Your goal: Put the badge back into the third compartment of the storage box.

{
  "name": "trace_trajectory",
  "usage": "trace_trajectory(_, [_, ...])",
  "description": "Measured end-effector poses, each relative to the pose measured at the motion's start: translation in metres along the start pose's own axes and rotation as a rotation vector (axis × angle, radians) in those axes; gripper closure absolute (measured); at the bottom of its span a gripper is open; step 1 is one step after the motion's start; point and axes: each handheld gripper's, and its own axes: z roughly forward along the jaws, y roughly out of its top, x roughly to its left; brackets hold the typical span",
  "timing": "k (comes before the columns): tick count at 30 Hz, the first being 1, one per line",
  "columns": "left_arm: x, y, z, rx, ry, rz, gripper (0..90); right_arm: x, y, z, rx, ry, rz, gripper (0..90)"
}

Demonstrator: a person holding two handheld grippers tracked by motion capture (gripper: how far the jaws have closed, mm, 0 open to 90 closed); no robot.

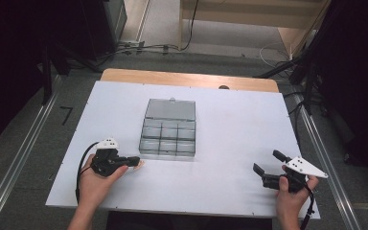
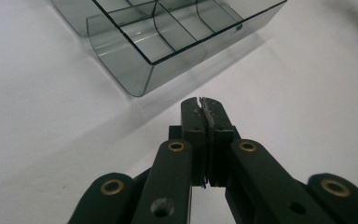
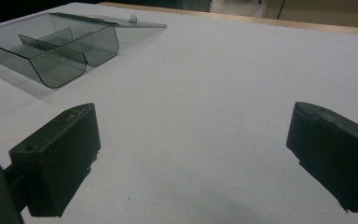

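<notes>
White table (image 1: 230, 134) lies bare between organizer box (image 1: 168, 129) and right tongs (image 1: 267, 168).

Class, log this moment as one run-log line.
left tool: shut, empty | right tool: open, empty | compartment box: lid open, between tools

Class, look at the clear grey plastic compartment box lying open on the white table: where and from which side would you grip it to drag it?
Probably the clear grey plastic compartment box is best gripped by its near front wall, coming from the person's side. That thin upright wall, with open compartments behind it, could fit between the open right gripper.
</notes>
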Motion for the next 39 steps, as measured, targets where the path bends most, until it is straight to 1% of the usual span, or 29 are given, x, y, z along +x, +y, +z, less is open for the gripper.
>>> trace_trajectory(4, [-0.003, 0.002, -0.003, -0.022, -0.001, 0.002, 90.0, 0.000, 0.000, 0.000, -0.001, -0.001, -0.001, 1.2])
trace_trajectory(6, [-0.004, 0.003, -0.004, -0.030, -0.010, 0.005, 90.0, 0.000, 0.000, 0.000, 0.000, -0.001, -0.001, 1.2])
trace_trajectory(12, [-0.010, 0.008, -0.007, -0.053, -0.010, 0.010, 90.0, 0.000, 0.000, -0.001, -0.004, 0.000, -0.001, 1.2])
trace_trajectory(18, [-0.015, 0.012, -0.006, -0.052, -0.006, 0.026, 90.0, 0.000, 0.000, -0.001, -0.004, 0.000, 0.000, 1.2])
trace_trajectory(23, [-0.016, 0.015, -0.003, -0.043, -0.001, 0.038, 90.0, 0.000, 0.000, -0.001, -0.007, 0.001, -0.002, 1.2])
trace_trajectory(29, [-0.018, 0.020, -0.003, -0.047, 0.005, 0.036, 90.0, 0.000, 0.000, -0.001, -0.007, 0.001, -0.003, 1.2])
trace_trajectory(39, [-0.024, 0.037, -0.004, -0.050, 0.023, 0.064, 90.0, 0.000, 0.000, -0.001, -0.010, 0.003, 0.000, 1.2])
